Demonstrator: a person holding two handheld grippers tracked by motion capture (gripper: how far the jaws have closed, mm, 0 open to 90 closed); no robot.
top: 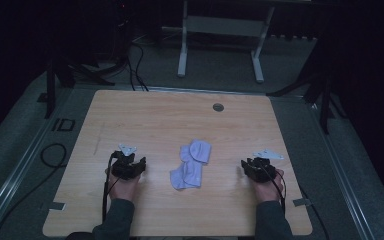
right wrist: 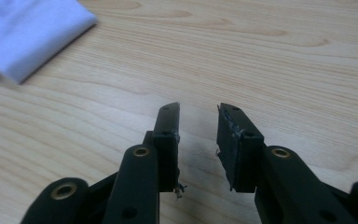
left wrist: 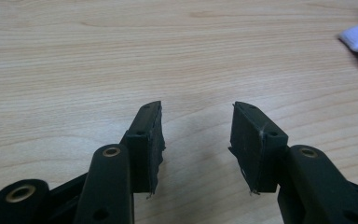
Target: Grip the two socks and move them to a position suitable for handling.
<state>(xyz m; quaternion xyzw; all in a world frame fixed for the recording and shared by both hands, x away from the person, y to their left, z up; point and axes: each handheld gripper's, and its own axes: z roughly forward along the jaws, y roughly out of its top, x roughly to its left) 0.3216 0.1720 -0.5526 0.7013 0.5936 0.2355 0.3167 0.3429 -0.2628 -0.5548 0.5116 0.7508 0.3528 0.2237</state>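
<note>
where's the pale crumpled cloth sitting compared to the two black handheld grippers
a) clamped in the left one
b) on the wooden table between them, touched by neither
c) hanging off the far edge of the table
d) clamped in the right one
b: the high view shows the pale crumpled cloth lying on the light wooden table between the left gripper and the right gripper, apart from both, and each gripper view shows open jaws with bare wood between them.

Both grippers, the left gripper (top: 128, 165) and the right gripper (top: 255, 167), are black, with brass-ringed screw holes, grey three-cornered plates on top and trailing black cables; the sleeves (top: 115, 219) are dark grey-green.
</note>
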